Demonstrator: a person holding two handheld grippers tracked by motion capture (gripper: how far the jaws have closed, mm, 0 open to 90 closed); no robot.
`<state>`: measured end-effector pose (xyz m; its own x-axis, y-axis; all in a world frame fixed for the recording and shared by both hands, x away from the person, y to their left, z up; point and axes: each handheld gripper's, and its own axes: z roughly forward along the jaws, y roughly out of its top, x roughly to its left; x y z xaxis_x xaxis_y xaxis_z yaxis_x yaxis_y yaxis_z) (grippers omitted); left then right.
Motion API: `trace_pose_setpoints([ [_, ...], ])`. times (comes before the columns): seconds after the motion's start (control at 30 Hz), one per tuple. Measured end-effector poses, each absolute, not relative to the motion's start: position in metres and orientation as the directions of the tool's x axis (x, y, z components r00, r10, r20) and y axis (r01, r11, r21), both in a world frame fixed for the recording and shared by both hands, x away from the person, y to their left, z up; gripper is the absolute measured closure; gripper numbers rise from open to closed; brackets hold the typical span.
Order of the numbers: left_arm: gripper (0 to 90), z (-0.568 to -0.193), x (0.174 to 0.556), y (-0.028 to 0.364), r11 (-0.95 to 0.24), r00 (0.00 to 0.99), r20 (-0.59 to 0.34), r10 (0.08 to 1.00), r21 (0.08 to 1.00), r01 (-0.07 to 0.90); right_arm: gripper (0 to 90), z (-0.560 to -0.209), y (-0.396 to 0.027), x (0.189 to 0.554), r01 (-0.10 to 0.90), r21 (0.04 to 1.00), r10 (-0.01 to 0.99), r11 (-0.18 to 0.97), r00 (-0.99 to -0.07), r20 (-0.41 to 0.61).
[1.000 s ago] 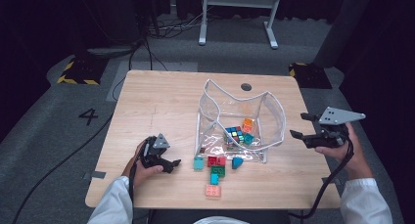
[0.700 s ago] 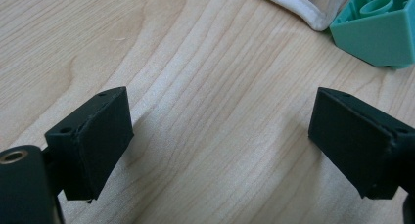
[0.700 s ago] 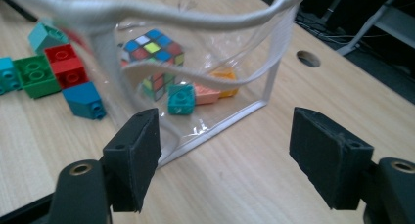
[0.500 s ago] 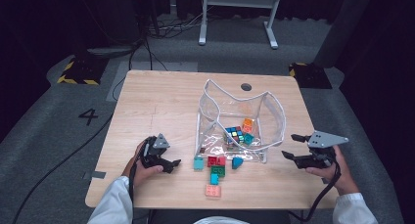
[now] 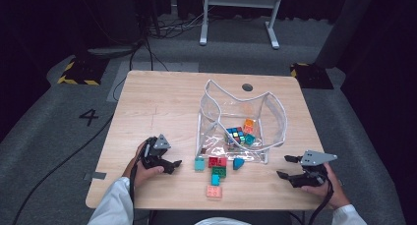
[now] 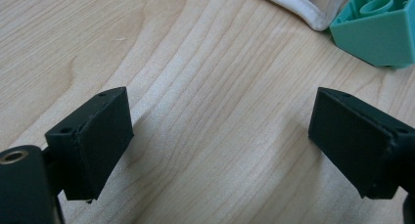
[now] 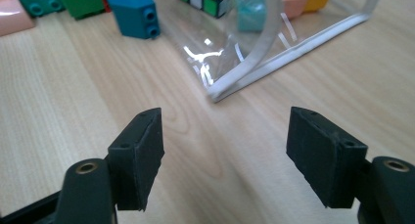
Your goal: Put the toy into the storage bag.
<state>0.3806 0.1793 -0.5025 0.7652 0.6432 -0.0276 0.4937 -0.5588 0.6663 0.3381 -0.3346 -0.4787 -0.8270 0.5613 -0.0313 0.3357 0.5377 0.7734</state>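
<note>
A clear pouch with white trim (image 5: 268, 114) stands open mid-table, holding a colour puzzle cube (image 5: 235, 135) and orange and teal bricks. Loose bricks lie before it: teal (image 5: 199, 163), red (image 5: 216, 161), green (image 5: 219, 172), a blue wedge (image 5: 238, 163) and pink (image 5: 214, 191). My left gripper (image 5: 174, 165) rests on the table left of the bricks, open and empty (image 6: 220, 136); the teal brick (image 6: 381, 28) lies just ahead of it. My right gripper (image 5: 287, 167) sits low near the pouch's front right corner (image 7: 254, 72), open with nothing between its jaws (image 7: 225, 155).
The wooden table (image 5: 162, 107) has bare room at its left and far half, with a dark cable hole (image 5: 247, 87) behind the pouch. Its front edge is close to both hands. A white stand (image 5: 238, 18) is on the floor beyond.
My right gripper has come down from above the table's right edge to just over the tabletop beside the pouch. The left gripper and the bricks have not moved.
</note>
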Motion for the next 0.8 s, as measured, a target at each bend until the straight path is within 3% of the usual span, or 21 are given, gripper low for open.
trace_pose_setpoints([
  [0.43,9.3,-0.503,0.381,0.179,-0.559,0.766,-0.028,0.643,0.667,0.493,30.7,-0.502,-0.296,0.331,0.297,0.757,0.467,0.582,-0.884,-0.012],
  [0.8,9.3,-0.502,0.381,0.179,-0.56,0.766,-0.027,0.642,0.666,0.493,26.8,-0.503,-0.247,0.336,0.32,0.738,0.475,0.594,-0.88,-0.001],
])
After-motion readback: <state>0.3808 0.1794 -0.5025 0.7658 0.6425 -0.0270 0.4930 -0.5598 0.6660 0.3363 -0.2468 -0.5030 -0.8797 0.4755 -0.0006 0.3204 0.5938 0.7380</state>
